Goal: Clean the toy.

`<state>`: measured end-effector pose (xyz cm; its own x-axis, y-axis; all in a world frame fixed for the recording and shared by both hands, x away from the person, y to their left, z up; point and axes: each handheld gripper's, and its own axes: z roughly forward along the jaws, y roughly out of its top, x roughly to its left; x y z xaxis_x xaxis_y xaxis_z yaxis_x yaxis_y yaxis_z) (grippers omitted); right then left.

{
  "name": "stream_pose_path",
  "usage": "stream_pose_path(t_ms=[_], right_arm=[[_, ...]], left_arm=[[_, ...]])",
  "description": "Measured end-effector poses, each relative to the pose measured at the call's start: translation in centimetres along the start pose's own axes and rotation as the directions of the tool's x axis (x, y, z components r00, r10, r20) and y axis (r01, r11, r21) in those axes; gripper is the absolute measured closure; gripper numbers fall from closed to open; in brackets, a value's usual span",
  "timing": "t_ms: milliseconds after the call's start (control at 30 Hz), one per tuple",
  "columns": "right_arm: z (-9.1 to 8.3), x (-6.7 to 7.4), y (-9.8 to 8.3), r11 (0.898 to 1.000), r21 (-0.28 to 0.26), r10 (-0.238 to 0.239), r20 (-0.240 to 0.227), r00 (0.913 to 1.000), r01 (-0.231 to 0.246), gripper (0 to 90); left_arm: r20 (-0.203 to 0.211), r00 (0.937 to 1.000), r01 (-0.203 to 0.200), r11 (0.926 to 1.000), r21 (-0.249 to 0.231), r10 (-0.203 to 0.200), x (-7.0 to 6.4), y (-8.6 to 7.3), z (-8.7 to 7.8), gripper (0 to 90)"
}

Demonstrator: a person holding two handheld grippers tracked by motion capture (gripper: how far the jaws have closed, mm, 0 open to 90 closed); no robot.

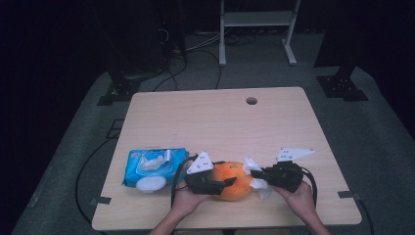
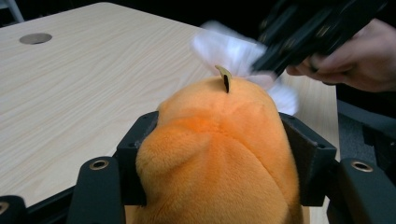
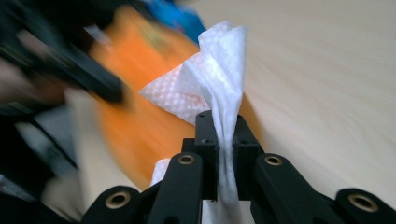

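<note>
High view: left gripper [image 1: 211, 184] clamps the round orange plush toy [image 1: 234, 182] at the near edge of the light wooden table [image 1: 215, 117]; right gripper [image 1: 262, 177] pinches a white wet wipe [image 1: 254, 171] against the toy's right side. Blue wipe pack [image 1: 152, 166] sits left, flap open.

Left gripper view: jaws squeeze the plush [image 2: 219, 154]; wipe [image 2: 233, 51] blurred at its far side.

Right gripper view: jaws clenched on the wipe [image 3: 219, 88]. Wipe is out and on the toy; wiping looks underway, unfinished.

One orange plush toy [image 1: 233, 181], one white wipe [image 1: 255, 177], one blue wipes pack [image 1: 152, 167], two grippers, all on one counter [image 1: 220, 117].
</note>
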<state>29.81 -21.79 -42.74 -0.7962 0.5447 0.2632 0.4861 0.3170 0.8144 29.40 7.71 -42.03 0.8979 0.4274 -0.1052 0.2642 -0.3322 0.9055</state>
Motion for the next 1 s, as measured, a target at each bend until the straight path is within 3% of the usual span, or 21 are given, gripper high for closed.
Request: stream_pose_path(t_ms=[67, 167, 233, 333, 400, 467, 533, 633, 667, 733, 767, 867, 1000], right_arm=[[-0.5, -0.2, -0.1, 0.998, -0.045, 0.036, -0.038, 0.9986, -0.038, 83.9], [-1.7, 1.0, 1.2, 0.988, -0.155, -0.016, -0.09, 0.9958, 0.002, 83.6], [-1.9, 1.9, 1.8, 0.98, -0.197, -0.053, -0.125, 0.9907, 0.028, 83.0], [-1.2, 2.6, 1.9, 0.985, -0.158, -0.084, -0.118, 0.9895, 0.065, 83.0], [-0.5, 2.0, 1.2, 0.993, -0.11, -0.061, -0.091, 0.9939, 0.051, 83.2], [-0.1, 1.3, 0.6, 0.998, -0.044, -0.041, -0.039, 0.9984, 0.04, 83.3], [-0.5, 1.0, 0.5, 0.998, -0.064, -0.013, -0.048, 0.9987, 0.01, 83.2], [-1.4, 2.1, 1.5, 0.985, -0.166, -0.057, -0.109, 0.9924, 0.038, 82.7], [-1.4, 2.6, 1.9, 0.983, -0.176, -0.076, -0.118, 0.9901, 0.055, 82.6], [-0.9, 3.1, 2.0, 0.984, -0.159, -0.096, -0.121, 0.988, 0.077, 82.4], [-0.2, 3.1, 1.7, 0.99, -0.118, -0.094, -0.104, 0.9901, 0.081, 82.8], [0.9, 2.3, 0.7, 0.996, -0.087, -0.044, -0.115, 0.9924, 0.034, 84.0], [0.6, 1.8, 0.5, 0.996, -0.076, -0.043, -0.079, 0.9959, 0.037, 84.1]], left_arm=[[0.003, 1.0, -0.005, 1.0, 0.002, 0.005, 0.0, 0.1, 0.1, 35.9], [0.001, 0.9985, -0.056, 0.9978, 0.037, 0.056, -0.7, 0.5, 0.5, 35.9], [-0.002, 0.9955, -0.095, 0.9941, 0.053, 0.095, -1.3, 0.8, 0.8, 35.9], [0.008, 0.9931, -0.117, 0.992, 0.046, 0.117, -2.0, 1.2, 0.9, 35.9], [-0.02, 0.9915, -0.127, 0.9902, 0.058, 0.128, -2.0, 1.2, 0.8, 35.9], [-0.008, 0.9948, -0.101, 0.9934, 0.054, 0.101, -1.6, 1.0, 0.6, 36.1], [-0.008, 0.9941, -0.107, 0.9922, 0.063, 0.108, -1.6, 1.3, 0.4, 36.5], [0.005, 0.9882, -0.153, 0.9834, 0.098, 0.153, -2.1, 1.7, 0.8, 36.5], [0.01, 0.9871, -0.16, 0.9821, 0.099, 0.16, -2.3, 1.7, 1.0, 36.3], [0.017, 0.9821, -0.189, 0.9756, 0.112, 0.188, -2.7, 1.7, 1.5, 33.3], [0.014, 0.9815, -0.191, 0.9743, 0.12, 0.191, -2.7, 1.7, 1.7, 27.9], [0.032, 0.9871, -0.16, 0.9798, 0.12, 0.157, -2.3, 1.4, 1.9, 15.3], [0.037, 0.9909, -0.133, 0.9831, 0.126, 0.129, -1.5, 1.0, 1.4, 5.4]])
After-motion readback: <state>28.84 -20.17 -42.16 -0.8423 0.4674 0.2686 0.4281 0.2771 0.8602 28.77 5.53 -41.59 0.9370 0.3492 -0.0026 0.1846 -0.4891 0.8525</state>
